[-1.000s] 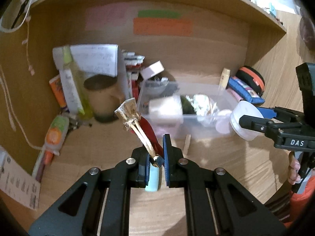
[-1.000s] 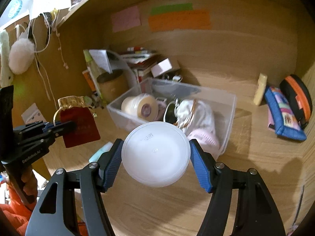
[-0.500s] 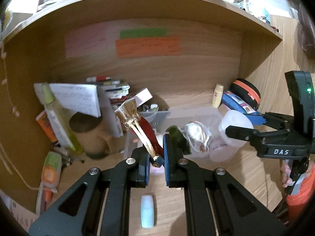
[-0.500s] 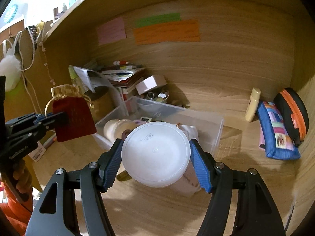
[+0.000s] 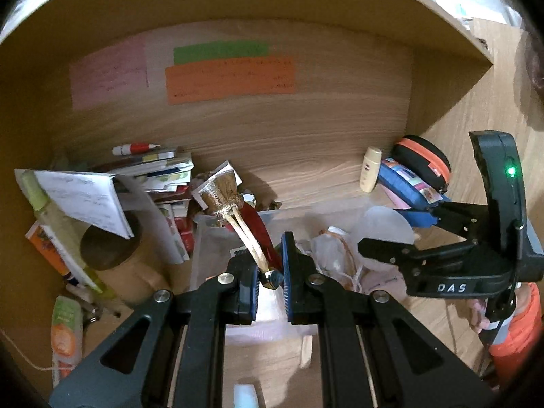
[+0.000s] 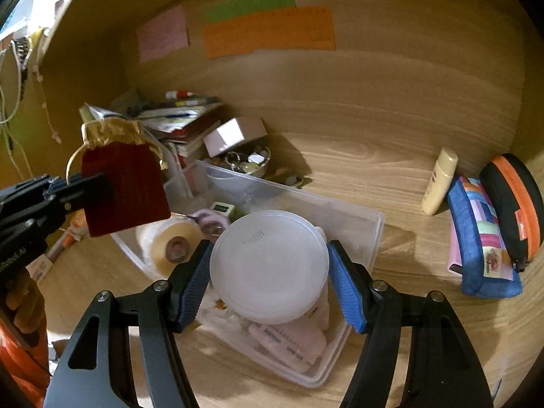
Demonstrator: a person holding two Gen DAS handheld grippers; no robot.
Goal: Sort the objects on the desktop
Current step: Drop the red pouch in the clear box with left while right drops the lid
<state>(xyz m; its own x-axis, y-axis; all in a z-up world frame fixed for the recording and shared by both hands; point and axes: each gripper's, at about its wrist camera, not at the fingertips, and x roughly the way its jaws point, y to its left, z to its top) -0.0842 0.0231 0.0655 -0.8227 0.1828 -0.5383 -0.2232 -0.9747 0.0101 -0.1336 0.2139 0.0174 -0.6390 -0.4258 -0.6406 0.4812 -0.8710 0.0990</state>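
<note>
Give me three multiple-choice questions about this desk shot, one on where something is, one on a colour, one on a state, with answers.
1. Where does the cream bottle stand?
A. inside the clear bin
B. against the back wall, beside the blue pouch
C. on the book stack

2. What colour is the longest note on the back wall?
A. orange
B. blue
C. white

3. What is the left gripper doing?
A. hanging open and empty
B. shut on the red pouch
C. holding the white lid

Answers:
1 B, the bottle leans by the wall outside the clear bin.
2 A, the orange strip sits under a shorter green one.
3 B, its jaws pinch the pouch; the right gripper holds the white lid.
</note>
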